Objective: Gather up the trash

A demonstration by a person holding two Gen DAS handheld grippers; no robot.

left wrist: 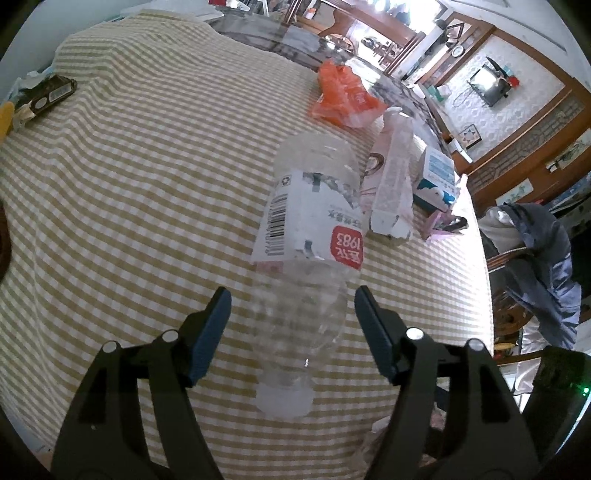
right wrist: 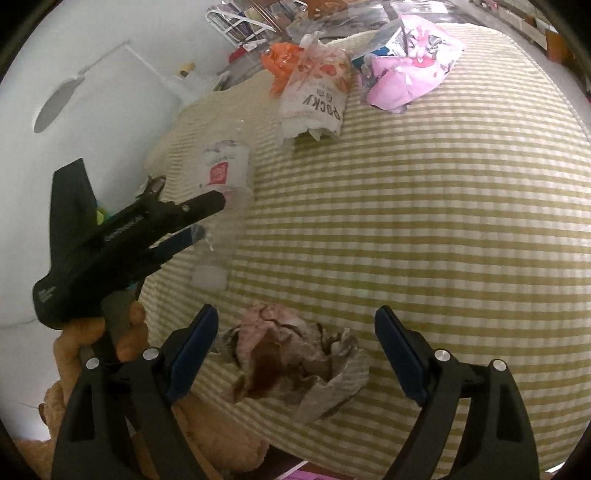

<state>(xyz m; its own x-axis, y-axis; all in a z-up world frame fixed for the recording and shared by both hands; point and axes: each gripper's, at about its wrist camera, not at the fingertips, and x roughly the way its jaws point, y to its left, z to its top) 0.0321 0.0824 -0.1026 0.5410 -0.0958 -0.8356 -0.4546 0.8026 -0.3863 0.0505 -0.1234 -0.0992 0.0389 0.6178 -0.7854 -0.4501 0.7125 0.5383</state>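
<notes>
With its jaws spread and clear of the plastic, the left gripper straddles a clear plastic bottle lying on the checked tablecloth, cap toward the camera. Alongside, the right gripper hangs wide apart over a crumpled, stained paper napkin near the table's edge. Beyond lie a torn snack wrapper, an orange bag and pink packaging.

Daylight glares white from the windows beyond the table's far edge. The right wrist view is dimmer. Fisheye bending curves both views' edges, with dark corners.
</notes>
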